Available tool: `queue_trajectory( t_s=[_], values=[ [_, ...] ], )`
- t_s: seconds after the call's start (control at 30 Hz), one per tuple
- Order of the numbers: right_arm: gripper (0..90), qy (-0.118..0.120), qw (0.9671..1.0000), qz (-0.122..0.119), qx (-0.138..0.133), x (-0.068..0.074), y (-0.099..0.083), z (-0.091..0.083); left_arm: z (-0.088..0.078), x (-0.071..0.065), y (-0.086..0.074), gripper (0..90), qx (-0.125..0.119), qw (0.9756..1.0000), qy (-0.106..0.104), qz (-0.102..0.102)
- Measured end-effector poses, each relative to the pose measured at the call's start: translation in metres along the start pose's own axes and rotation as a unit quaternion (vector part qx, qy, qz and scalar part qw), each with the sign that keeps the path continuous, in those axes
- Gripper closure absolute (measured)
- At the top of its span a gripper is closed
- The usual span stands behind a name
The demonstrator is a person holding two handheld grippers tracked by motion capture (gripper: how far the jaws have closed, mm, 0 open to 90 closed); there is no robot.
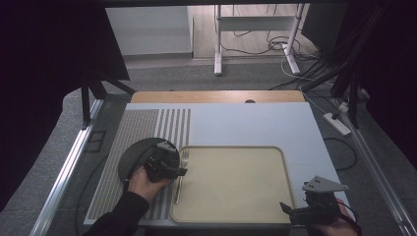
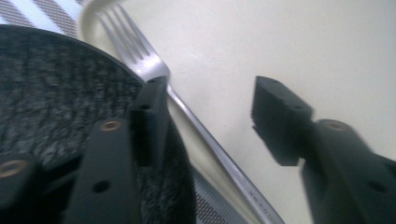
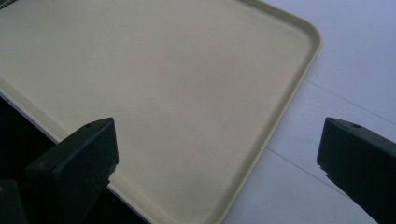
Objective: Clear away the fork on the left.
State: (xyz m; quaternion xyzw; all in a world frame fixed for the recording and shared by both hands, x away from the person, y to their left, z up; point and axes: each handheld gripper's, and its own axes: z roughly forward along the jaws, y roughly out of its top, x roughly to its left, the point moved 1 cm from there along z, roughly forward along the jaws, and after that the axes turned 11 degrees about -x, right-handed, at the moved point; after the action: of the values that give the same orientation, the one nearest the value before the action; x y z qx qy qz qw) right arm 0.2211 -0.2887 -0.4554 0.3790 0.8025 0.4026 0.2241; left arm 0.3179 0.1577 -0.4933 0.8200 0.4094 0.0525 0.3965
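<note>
A silver metal fork [image 1: 180, 176] lies along the left inside edge of my shallow beige plastic tray [image 1: 236, 216], tines pointing away from me, on the white-covered tabletop [image 1: 255, 123]. From above, my left tool [image 1: 181, 172] sits over the seam between tray and a round black textured plate [image 1: 130, 155], which rests on a grey-and-white striped mat [image 1: 125, 147].

The left gripper view adds what the high camera cannot: the fork [image 2: 187, 112] runs between that tool's [image 2: 208, 112] jaws, which stand wide with one over the plate's [image 2: 51, 88] rim and the other above the bare tray [image 2: 289, 42], neither touching the handle.

My right tool [image 1: 285, 209] hovers at the tray's near right corner. Its own camera shows the jaws of the right tool [image 3: 217, 144] spread wide, straddling the tray's [image 3: 299, 79] raised edge, holding nothing.
</note>
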Motion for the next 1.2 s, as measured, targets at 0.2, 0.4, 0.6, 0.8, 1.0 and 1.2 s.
queue_trajectory(
  t_s=[0.2, 0.4, 0.6, 0.8, 1.0, 1.2],
  values=[
    [0.0, -0.001, 1.0, -0.001, 0.0, 0.0, 0.0, 0.0, -0.013, 0.005, -0.001, 23.0, -0.023, 0.9996, 0.0, -0.015],
    [0.0, 0.0, 1.0, -0.001, 0.001, 0.0, 0.0, 0.0, -0.02, 0.007, -0.009, 5.3, -0.025, 0.9996, -0.005, -0.014],
    [0.0, 0.0, 1.0, -0.001, 0.001, 0.0, 0.0, 0.0, -0.027, 0.006, -0.014, 1.7, -0.042, 0.999, -0.005, -0.012],
    [0.0, 0.0, 1.0, -0.001, 0.001, 0.0, 0.0, 0.0, -0.035, 0.006, -0.018, 1.1, -0.052, 0.9986, 0.0, -0.009],
    [0.0, 0.0, 1.0, -0.001, 0.001, 0.0, 0.0, 0.0, -0.043, 0.006, -0.023, 0.0, -0.063, 0.9979, 0.005, -0.011],
    [0.0, 0.001, 1.0, -0.001, 0.001, 0.0, 0.0, 0.0, -0.051, 0.008, -0.031, 0.6, -0.071, 0.9973, 0.007, -0.017]
  ],
)
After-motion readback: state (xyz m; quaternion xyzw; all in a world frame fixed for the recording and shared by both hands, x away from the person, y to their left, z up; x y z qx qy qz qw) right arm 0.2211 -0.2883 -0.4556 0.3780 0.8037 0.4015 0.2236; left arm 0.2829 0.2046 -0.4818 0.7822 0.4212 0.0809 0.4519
